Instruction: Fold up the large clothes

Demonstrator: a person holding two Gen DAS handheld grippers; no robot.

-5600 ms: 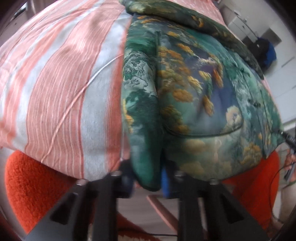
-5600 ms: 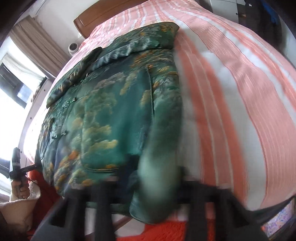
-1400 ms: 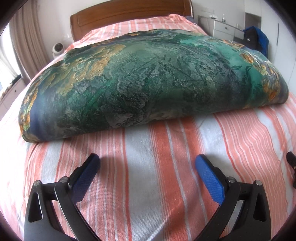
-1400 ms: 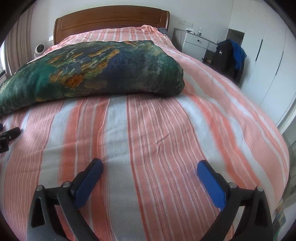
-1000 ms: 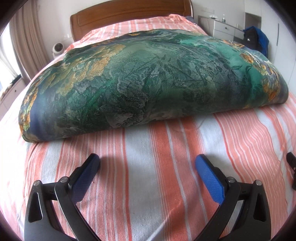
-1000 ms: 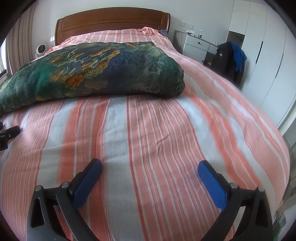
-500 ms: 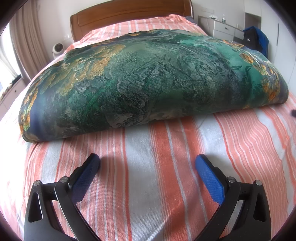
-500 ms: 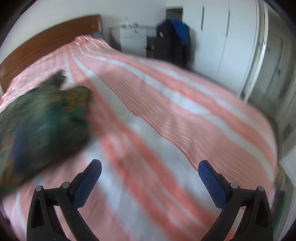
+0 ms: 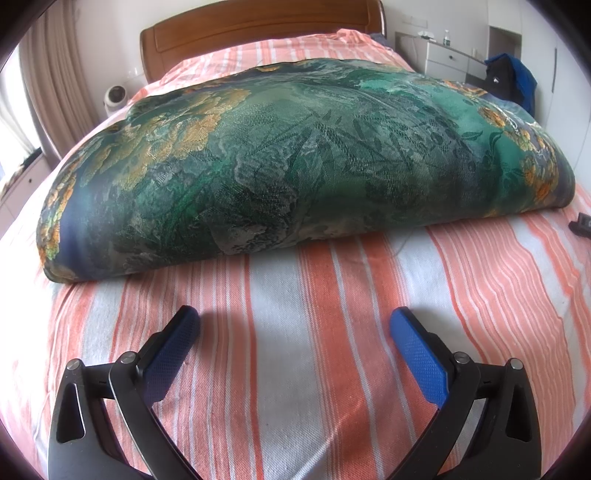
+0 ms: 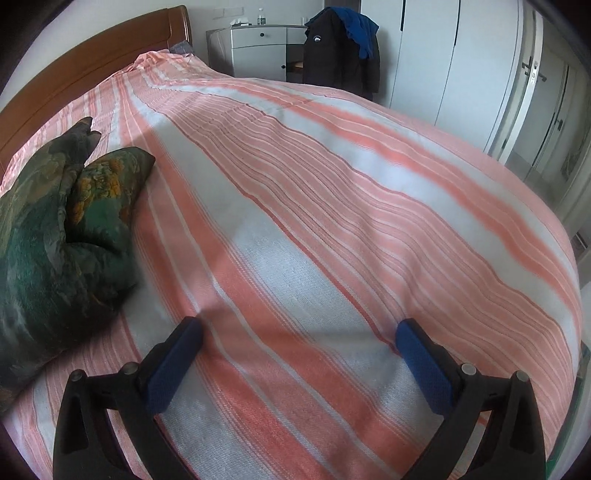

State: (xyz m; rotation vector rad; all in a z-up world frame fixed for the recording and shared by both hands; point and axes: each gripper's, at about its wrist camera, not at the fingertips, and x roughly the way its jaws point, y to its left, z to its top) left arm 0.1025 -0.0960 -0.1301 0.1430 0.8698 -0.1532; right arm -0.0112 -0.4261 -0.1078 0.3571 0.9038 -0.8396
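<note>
Folded green brocade jacket (image 9: pixel 303 162) on striped bed (image 9: pixel 332 332), long axis running across the bed, folded edge facing left claw (image 9: pixel 295 332). Both left and right claw (image 10: pixel 301 341) spread wide, pinching nothing. No legible writing.

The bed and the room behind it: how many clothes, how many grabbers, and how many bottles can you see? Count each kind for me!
Clothes: 3, the folded green jacket, a black jacket and a blue garment hanging by the wardrobe
Grabbers: 2, left gripper and right gripper, both open
Bottles: 1, a bottle on the dresser
Total: 6
</note>
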